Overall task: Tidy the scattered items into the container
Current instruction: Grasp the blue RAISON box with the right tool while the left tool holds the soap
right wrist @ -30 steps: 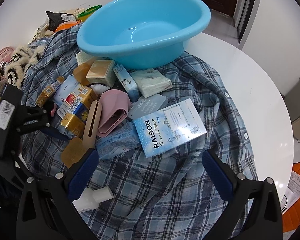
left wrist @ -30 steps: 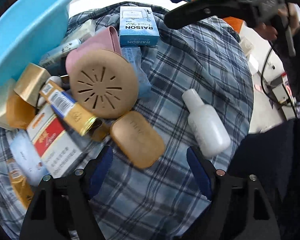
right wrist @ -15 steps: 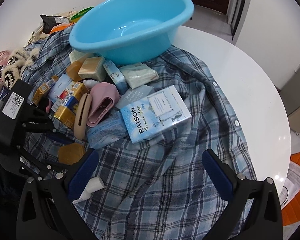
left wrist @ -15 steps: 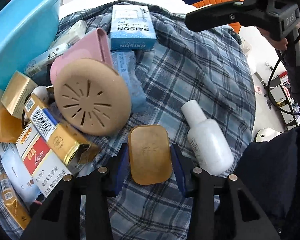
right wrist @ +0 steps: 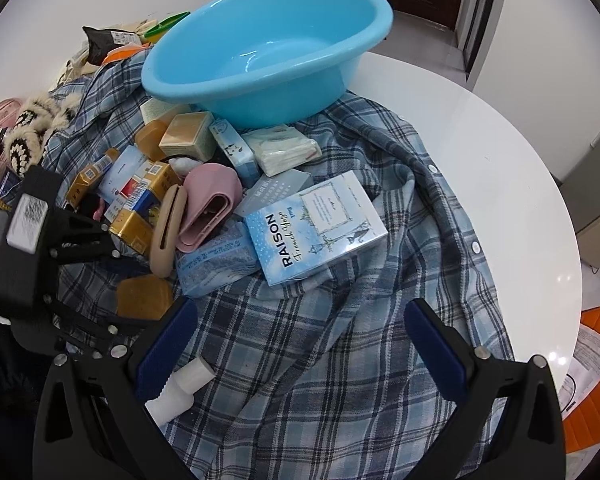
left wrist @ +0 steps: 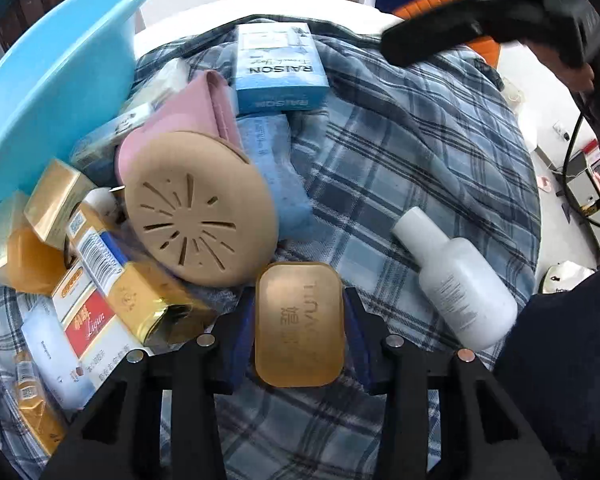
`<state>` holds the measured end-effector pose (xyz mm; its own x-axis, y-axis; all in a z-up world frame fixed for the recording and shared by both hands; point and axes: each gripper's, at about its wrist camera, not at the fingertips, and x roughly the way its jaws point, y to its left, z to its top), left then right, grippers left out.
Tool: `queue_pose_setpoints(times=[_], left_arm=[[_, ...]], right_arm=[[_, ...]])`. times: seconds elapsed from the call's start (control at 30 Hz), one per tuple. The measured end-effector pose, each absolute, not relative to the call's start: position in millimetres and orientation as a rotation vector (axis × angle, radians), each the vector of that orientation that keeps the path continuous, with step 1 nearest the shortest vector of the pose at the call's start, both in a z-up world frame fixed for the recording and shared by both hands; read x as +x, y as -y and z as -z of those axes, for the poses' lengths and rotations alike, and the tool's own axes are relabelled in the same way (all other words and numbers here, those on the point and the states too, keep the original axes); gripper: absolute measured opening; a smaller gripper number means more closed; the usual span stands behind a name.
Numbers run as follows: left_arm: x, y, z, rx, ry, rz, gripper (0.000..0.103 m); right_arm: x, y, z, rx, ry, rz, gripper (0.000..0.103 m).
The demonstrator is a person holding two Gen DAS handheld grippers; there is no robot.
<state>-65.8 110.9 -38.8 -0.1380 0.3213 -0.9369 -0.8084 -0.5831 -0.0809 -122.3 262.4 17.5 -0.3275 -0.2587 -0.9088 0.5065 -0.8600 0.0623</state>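
My left gripper (left wrist: 299,320) is shut on an amber soap bar (left wrist: 300,322), its blue pads pressing both long sides; the bar rests low over the plaid shirt (left wrist: 400,152). The same bar (right wrist: 144,296) shows in the right wrist view beside the left gripper's black body (right wrist: 32,256). My right gripper (right wrist: 300,344) stands open over bare plaid cloth, nothing between its fingers. The blue basin (right wrist: 268,60) sits at the back of the pile, nothing in it. A white bottle (left wrist: 456,280) lies right of the soap, its cap (right wrist: 194,374) near my right gripper's left finger.
Scattered items lie between soap and basin: a tan slotted disc (left wrist: 200,220), pink silicone pouch (right wrist: 212,200), RAISON box (right wrist: 316,228), gold boxes (left wrist: 56,200), a red-and-white packet (left wrist: 88,320) and a tissue pack (right wrist: 284,148). The white round table (right wrist: 480,140) shows at right.
My left gripper closed its jaws around the amber soap bar, which turned upright between the pads. The right gripper stayed open and hardly moved.
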Motion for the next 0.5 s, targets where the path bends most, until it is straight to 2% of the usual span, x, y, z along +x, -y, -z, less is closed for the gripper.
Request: queue_pose_setpoints(times=[0.3, 0.5], left_arm=[[-65.9, -103.0, 16.6, -1.289, -0.596, -1.899, 0.044], [-74.1, -89.8, 2.0, -1.272, -0.566, -1.952, 0.044]], right_arm=[[-126.0, -258.6, -9.6, 1.462, -0.328, 2.204, 0.103], [-131.8, -242.0, 1.9, 1.353, -0.554, 2.239, 0.103]])
